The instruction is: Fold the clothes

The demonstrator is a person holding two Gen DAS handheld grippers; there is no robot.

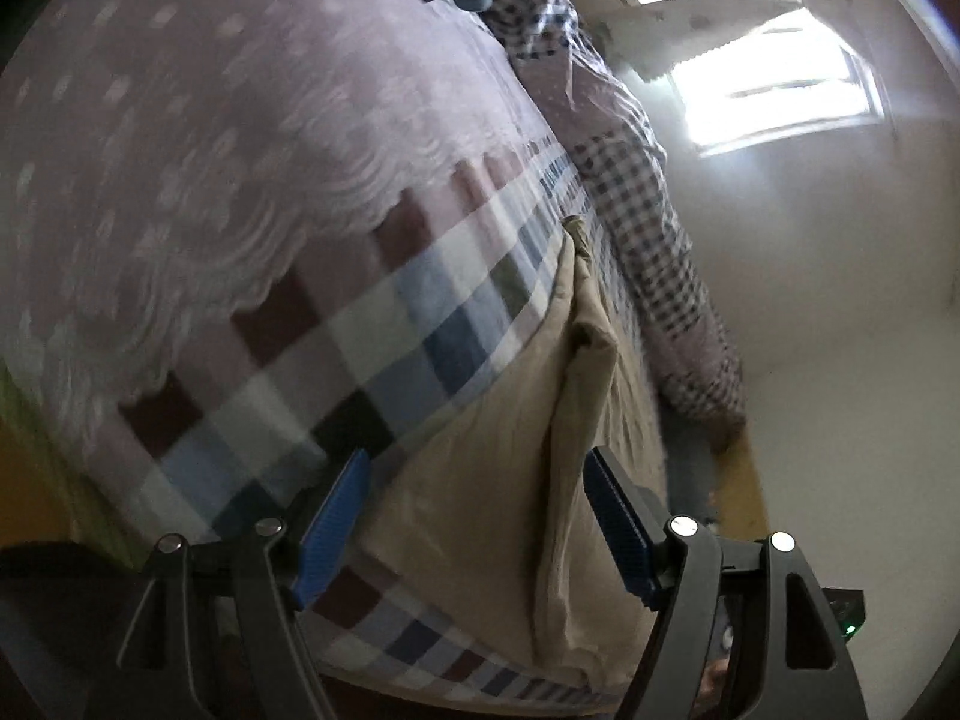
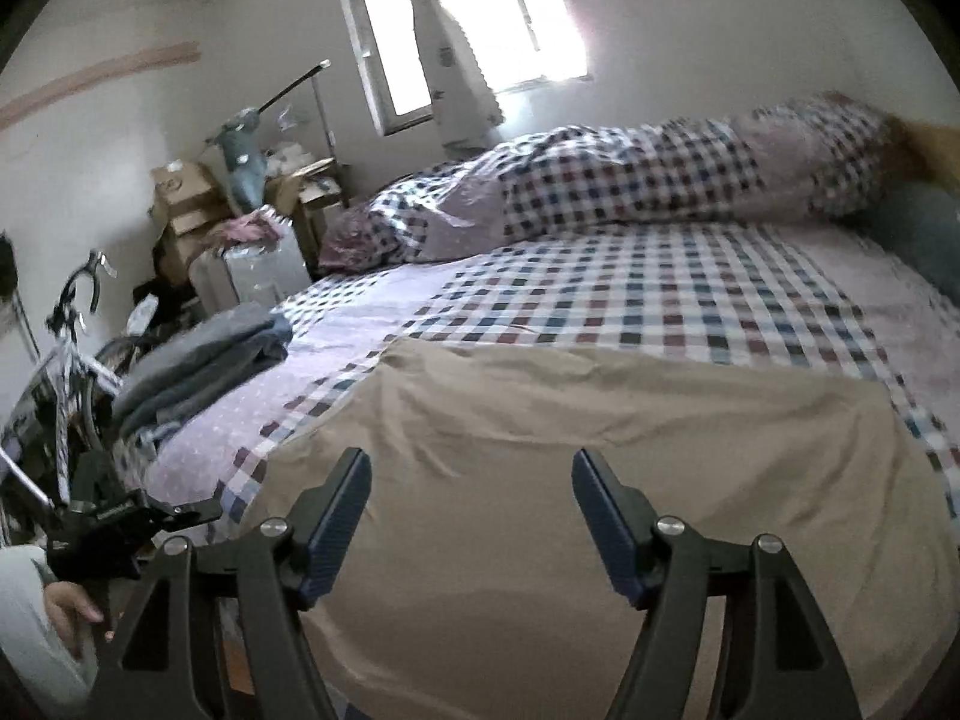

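A beige garment (image 2: pixel 600 468) is lying spread across the near part of the bed (image 2: pixel 690 300), covering the checked sheet there and reaching the bed's near edge. In the right wrist view it is looking mostly flat, with shallow creases running across it. In the left wrist view, which is rolled on its side, the same beige cloth (image 1: pixel 480 480) is showing a raised fold or ridge running away from the camera along its middle.

The right gripper (image 2: pixel 471 516) is hanging just above the beige garment with its blue-padded fingers (image 2: pixel 339 516) standing wide apart and nothing between them. The left gripper (image 1: pixel 474 522) is likewise standing wide open over the garment's edge, its fingers (image 1: pixel 333 522) holding nothing; whether they are touching the cloth cannot be told.

A stack of folded grey clothes (image 2: pixel 204 360) is sitting near the left side of the bed, well apart from the beige piece. A rolled checked quilt (image 2: pixel 630 186) is lying along the far side of the bed, below a bright window (image 2: pixel 474 24). Beside the bed, cardboard boxes (image 2: pixel 186 204) and a bicycle (image 2: pixel 72 348) are standing against the wall
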